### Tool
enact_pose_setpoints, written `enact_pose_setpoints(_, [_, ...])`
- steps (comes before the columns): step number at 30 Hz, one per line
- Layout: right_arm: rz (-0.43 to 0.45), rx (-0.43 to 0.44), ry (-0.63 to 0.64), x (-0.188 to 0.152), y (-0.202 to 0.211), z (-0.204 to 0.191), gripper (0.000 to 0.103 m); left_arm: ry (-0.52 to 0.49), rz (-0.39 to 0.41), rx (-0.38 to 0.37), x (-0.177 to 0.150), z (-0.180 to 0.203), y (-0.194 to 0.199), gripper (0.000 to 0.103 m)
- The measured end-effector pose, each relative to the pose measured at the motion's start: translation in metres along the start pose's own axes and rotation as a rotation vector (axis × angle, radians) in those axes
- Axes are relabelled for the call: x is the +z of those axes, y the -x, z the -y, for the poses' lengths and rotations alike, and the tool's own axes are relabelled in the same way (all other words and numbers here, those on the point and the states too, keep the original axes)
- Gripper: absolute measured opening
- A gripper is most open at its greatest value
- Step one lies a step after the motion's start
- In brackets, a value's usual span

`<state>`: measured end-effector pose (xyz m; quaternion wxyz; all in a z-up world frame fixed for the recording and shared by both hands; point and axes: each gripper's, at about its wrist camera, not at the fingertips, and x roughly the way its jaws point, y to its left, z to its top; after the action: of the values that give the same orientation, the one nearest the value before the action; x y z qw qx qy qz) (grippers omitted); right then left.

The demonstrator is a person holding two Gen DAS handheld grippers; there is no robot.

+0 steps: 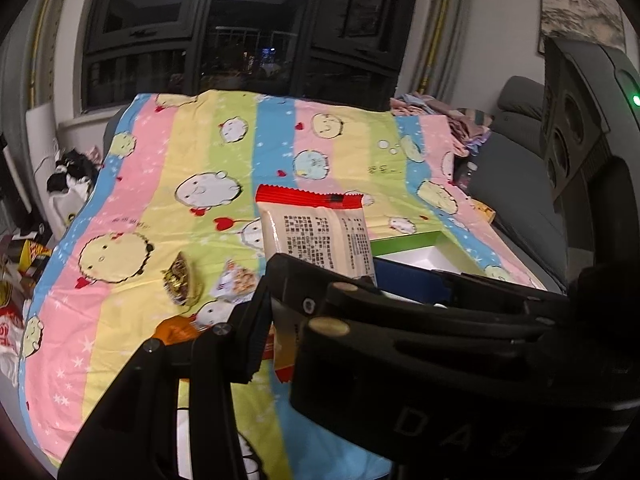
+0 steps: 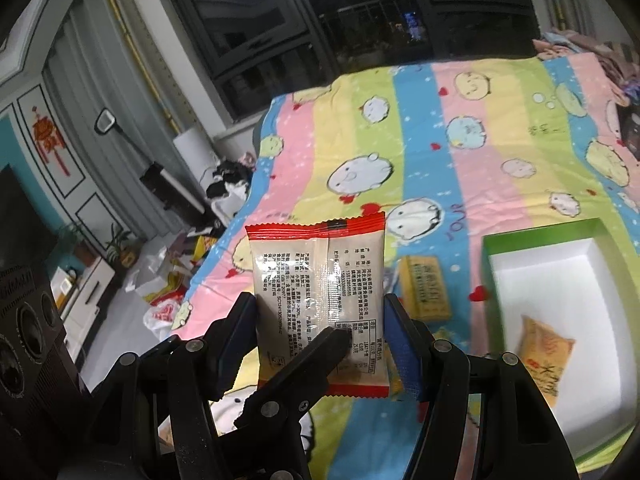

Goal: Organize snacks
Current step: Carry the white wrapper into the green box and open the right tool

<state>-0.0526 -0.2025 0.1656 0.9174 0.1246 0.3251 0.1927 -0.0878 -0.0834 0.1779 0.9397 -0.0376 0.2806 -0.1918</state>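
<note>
Here, both pairs of tongs hold one snack packet (image 2: 318, 300) upright above a striped cartoon-print sheet (image 2: 460, 152) spread over a bed. The packet is pale and see-through, with red crimped ends and printed black text on its back. In the right wrist view, the right tongs (image 2: 320, 344) clamp it by its two side edges, blue pads pressed against each side. One black finger of the left tongs crosses in front of the packet's lower half there. In the left wrist view, the left tongs (image 1: 280, 312) are closed narrowly on the same packet (image 1: 320, 236), gripping it near its lower left part. To the right lies a green-rimmed box (image 2: 486, 264) with a white inside, holding one orange snack bag (image 2: 546, 352). Just left of the box, on the sheet, rests a small yellow packet (image 2: 426, 292). Farther left, the left view shows a dark brown wrapped sweet (image 1: 180, 284) and a small pale packet (image 1: 236, 284) side by side. A dark window (image 1: 248, 24) fills the far wall.
</note>
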Motion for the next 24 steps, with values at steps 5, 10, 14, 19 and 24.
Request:
enact_pose_setpoints(5, [0.035, -0.011, -0.031, 0.0, 0.016, 0.021, 0.066, -0.037, 0.006, -0.021, 0.003, 0.023, -0.006, 0.04])
enact_pose_setpoints(10, [0.067, -0.027, -0.061, 0.001, 0.031, 0.042, 0.066, -0.071, 0.013, -0.045, 0.008, 0.045, -0.014, 0.04])
enact_pose_setpoints(14, [0.08, -0.04, -0.081, 0.003, 0.038, 0.057, 0.066, -0.093, 0.007, -0.067, 0.009, 0.058, -0.023, 0.04])
enact_pose_setpoints(19, [0.095, -0.066, -0.107, 0.003, 0.047, 0.076, 0.066, -0.119, -0.002, -0.098, 0.01, 0.078, -0.034, 0.04])
enact_pose_setpoints(24, [0.098, -0.093, -0.14, 0.003, 0.053, 0.096, 0.066, -0.14, -0.025, -0.13, 0.011, 0.095, -0.047, 0.04])
